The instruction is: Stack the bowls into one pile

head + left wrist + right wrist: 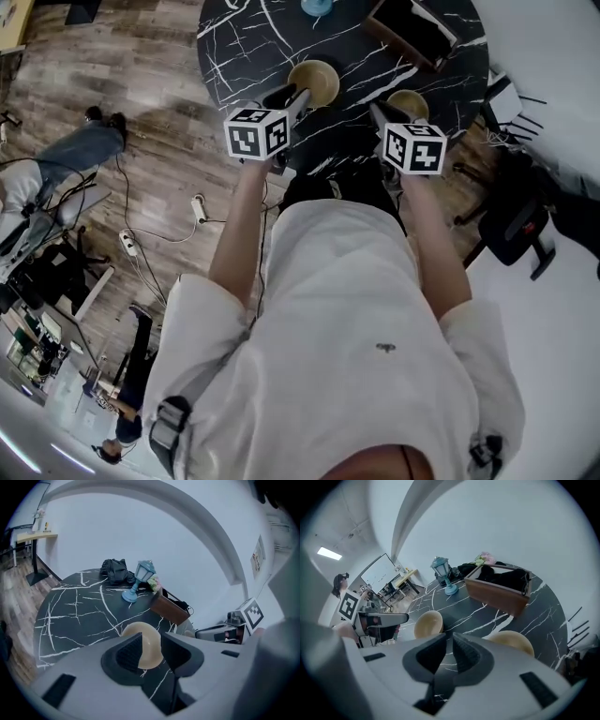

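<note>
Evidently unstacked, both tan round bowls (314,82) sat apart near the brown wooden box (411,30); left claw (151,641) gaped empty, right claw (450,639) narrow.

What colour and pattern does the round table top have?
Black with white marble-like veins; the table shows best in the left gripper view.

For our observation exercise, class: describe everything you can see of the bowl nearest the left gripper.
The bowl is round, tan and smooth, with a plain rim; the material cannot be told. It stands upright, open side up, and looks empty. It rests on the black table with white veins, near the edge closest to the person, left of a second bowl like it. The left gripper points at it with jaws apart; whether it touches cannot be told.
</note>
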Demonstrator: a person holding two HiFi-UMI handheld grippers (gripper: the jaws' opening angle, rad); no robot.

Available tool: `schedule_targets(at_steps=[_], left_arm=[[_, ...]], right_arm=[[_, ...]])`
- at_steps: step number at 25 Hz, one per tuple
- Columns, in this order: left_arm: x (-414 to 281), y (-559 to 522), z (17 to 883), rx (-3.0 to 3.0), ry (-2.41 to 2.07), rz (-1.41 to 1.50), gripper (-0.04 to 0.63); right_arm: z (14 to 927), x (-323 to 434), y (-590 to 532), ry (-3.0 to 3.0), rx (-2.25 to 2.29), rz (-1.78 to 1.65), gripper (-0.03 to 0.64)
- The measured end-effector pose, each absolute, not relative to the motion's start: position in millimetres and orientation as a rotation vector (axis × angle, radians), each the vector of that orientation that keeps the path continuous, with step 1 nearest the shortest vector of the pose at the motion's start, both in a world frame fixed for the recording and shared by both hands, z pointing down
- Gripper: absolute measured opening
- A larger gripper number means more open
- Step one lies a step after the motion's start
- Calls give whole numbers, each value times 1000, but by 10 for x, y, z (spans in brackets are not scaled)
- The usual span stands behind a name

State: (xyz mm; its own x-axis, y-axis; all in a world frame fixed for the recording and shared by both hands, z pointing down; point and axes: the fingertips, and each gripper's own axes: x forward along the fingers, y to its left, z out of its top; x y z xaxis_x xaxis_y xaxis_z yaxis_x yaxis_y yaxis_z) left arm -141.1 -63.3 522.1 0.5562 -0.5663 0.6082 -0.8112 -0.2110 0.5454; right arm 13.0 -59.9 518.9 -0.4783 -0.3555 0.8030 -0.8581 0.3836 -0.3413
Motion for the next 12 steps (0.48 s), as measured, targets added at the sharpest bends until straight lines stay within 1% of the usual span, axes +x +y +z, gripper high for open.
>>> schedule_targets(at_steps=[6, 12], left_arm=[[-1699, -653, 5398, 1897, -1153, 384, 110], [-1759, -670, 5620, 1861, -1155, 348, 110]], right_arm=[[5349, -84, -653, -1991, 1014, 1018, 46], [5494, -287, -706, -1992, 988, 1019, 51]])
